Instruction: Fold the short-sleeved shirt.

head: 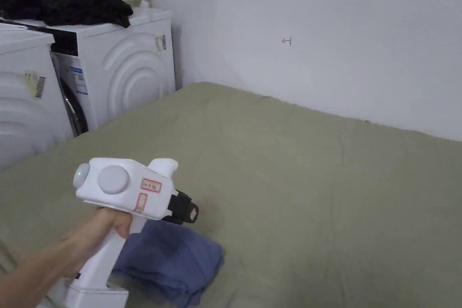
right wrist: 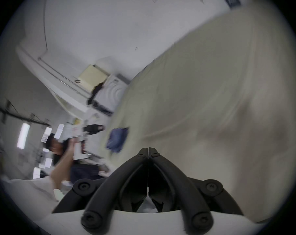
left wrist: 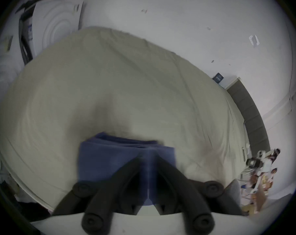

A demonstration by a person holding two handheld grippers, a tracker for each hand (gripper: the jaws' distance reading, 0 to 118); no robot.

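The blue shirt [head: 173, 261] lies on the bed [head: 316, 178] as a compact folded bundle near its front edge, so the folding looks about finished. The left hand-held gripper [head: 191, 212] hovers just above it, jaws together, gripping nothing. The right hand-held gripper [right wrist: 148, 151], well apart, is closed and empty too.

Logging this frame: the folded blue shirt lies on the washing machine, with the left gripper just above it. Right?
Not quite. The shirt lies on the green bed sheet, not on the washer; the head view shows it. The left gripper is indeed just above it.
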